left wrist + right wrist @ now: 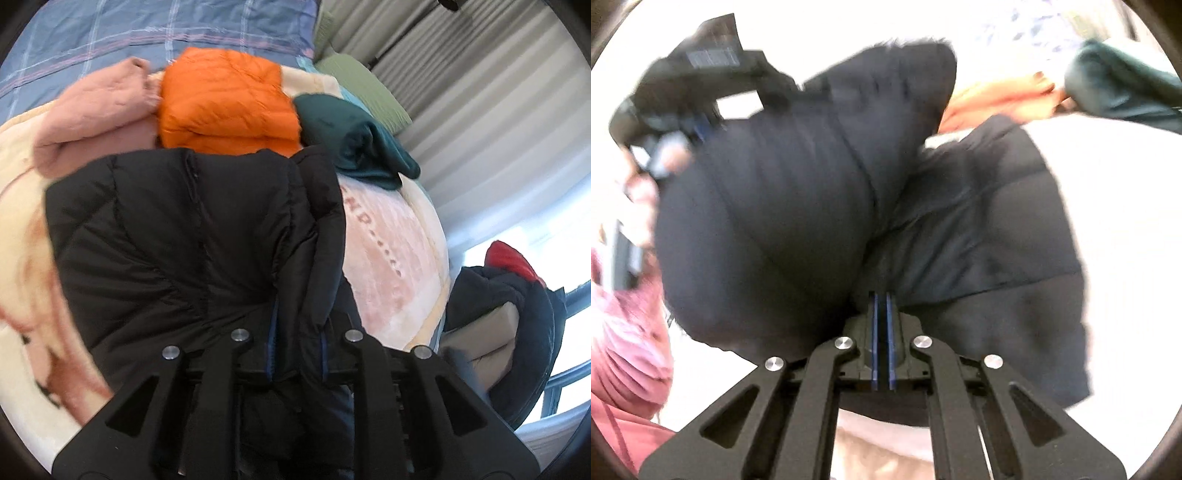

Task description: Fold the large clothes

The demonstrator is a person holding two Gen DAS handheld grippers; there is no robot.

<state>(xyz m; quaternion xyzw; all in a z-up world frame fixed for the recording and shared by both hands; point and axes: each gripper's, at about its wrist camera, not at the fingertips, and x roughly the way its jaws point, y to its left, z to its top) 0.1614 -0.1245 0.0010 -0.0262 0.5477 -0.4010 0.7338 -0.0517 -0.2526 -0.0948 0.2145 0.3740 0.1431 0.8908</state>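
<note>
A black puffer jacket [177,236] lies across a cream and pink blanket [391,251] on the bed. A thick fold of it runs back between the blue pads [271,347] of my left gripper [297,332], which is shut on it. In the right wrist view the same black jacket [798,206] bulges up, lifted and blurred. My right gripper [882,299] has its blue pads almost touching, pinching a thin edge of the jacket. The left gripper [683,122] shows at the upper left there, held by a hand [642,184].
Behind the jacket sit a folded orange puffer [229,99], a pink garment [99,110] and a dark green garment [354,136]. A blue checked duvet [147,33] and a green pillow [362,88] lie beyond. Curtains [480,110] hang at right. A pink-sleeved person [624,350] is at left.
</note>
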